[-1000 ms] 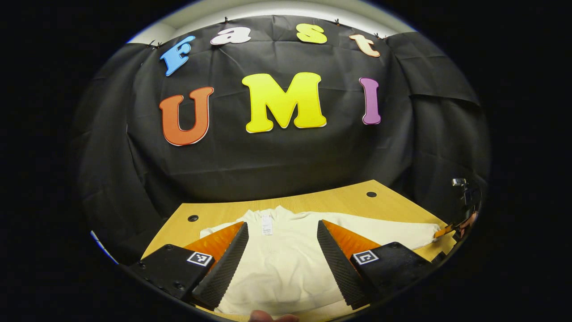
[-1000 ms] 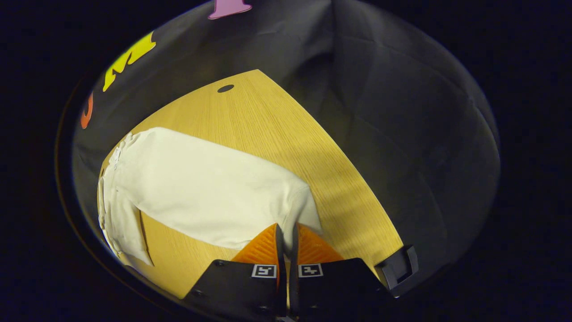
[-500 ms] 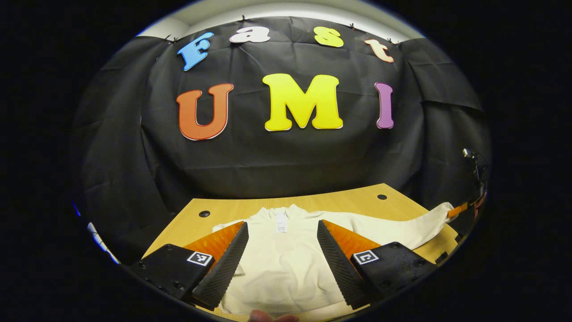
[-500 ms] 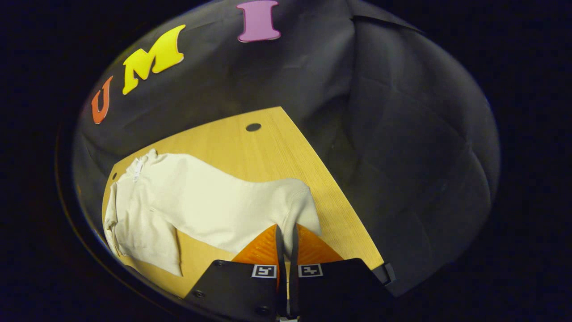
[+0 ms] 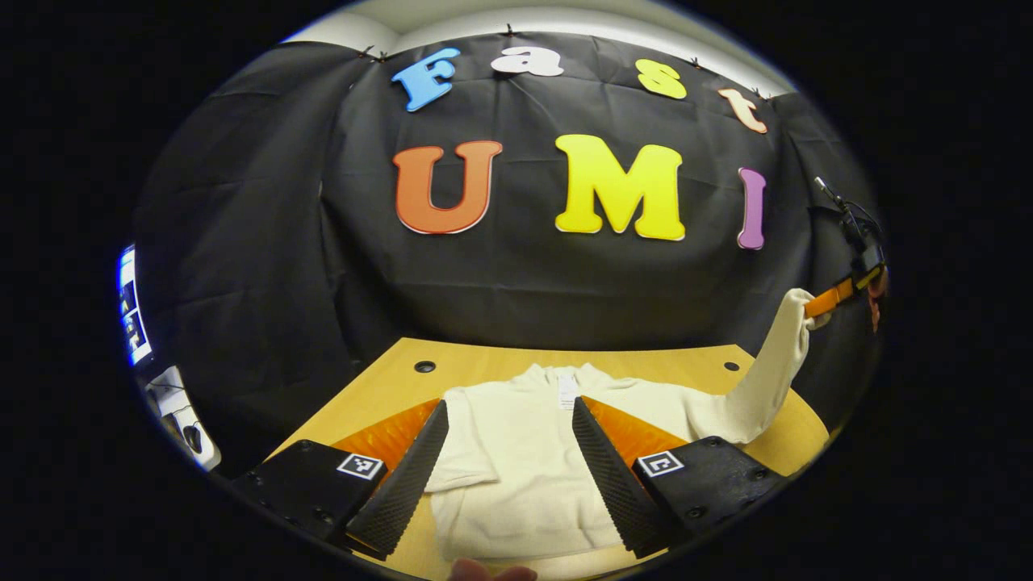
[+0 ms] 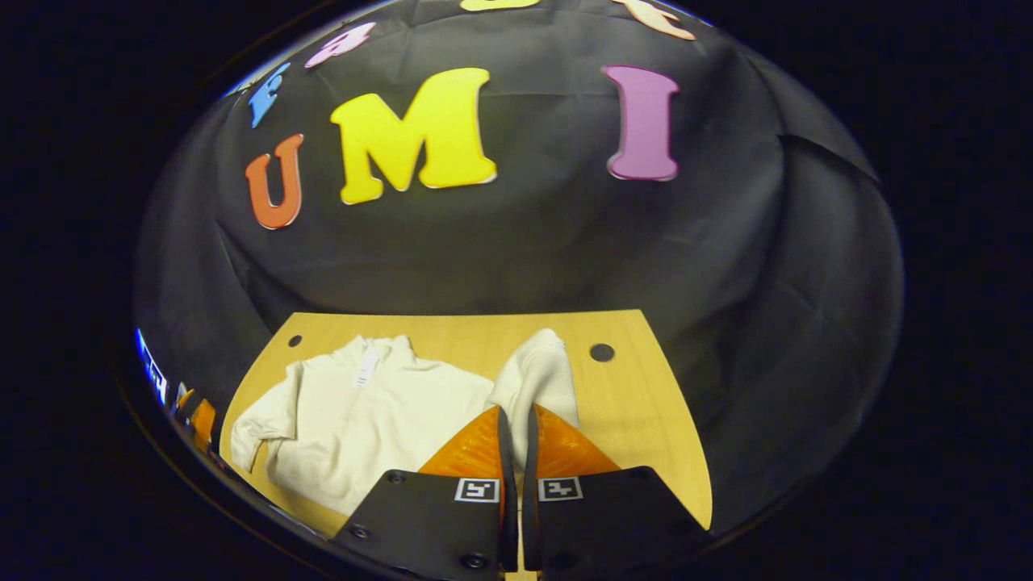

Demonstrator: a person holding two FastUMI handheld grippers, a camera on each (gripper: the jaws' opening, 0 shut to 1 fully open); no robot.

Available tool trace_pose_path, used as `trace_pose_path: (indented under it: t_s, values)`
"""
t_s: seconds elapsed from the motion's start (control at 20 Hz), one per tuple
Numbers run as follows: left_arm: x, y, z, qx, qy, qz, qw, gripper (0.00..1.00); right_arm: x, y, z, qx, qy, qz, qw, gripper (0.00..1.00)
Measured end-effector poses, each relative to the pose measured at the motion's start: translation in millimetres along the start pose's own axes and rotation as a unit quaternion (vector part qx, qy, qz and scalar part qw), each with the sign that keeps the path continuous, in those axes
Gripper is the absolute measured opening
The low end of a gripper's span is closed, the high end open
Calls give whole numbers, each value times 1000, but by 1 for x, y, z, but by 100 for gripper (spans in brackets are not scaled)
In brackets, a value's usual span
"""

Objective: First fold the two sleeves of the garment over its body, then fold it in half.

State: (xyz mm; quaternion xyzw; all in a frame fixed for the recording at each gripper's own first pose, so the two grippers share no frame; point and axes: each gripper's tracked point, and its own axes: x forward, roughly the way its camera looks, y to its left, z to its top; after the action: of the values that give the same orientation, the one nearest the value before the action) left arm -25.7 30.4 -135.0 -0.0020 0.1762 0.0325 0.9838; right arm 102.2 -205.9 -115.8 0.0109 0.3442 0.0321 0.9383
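In the left gripper view, a fingertip (image 5: 492, 571) is cut off at the lower edge, and the left gripper (image 5: 508, 452) hovers with its two fingers spread wide apart over the cream long-sleeved knit garment (image 5: 516, 476), gripping nothing. The garment lies flat on the light wooden table (image 5: 484, 373), collar toward the far edge, its near hem partly hidden behind the fingers. In the right gripper view, the right gripper (image 6: 516, 436) has its fingers pressed together on the cuff of the garment's sleeve (image 6: 537, 375), which is lifted clear of the table. At the far right of the left gripper view that sleeve rises steeply from the shoulder; the hand holding the gripper there is too small to make out. A round hole (image 6: 601, 352) sits near the table's far corner.
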Motion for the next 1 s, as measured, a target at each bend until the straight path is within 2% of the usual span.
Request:
trace_pose_path:
  t_s: [0.2,0.5,0.75,1.0]
  values:
    - [-15,62,5,-15,-9,63,998,98,37,106,27,-52,3,67,996,2]
    - [-53,144,-1,-14,-13,147,989,98,115,273,-3,-103,34,152,982,3]
    - [-79,178,-16,-25,2,186,982,98,182,366,-58,-153,69,174,970,3]
    - [-85,197,-30,-28,18,195,980,98,228,441,-112,-190,92,186,959,4]
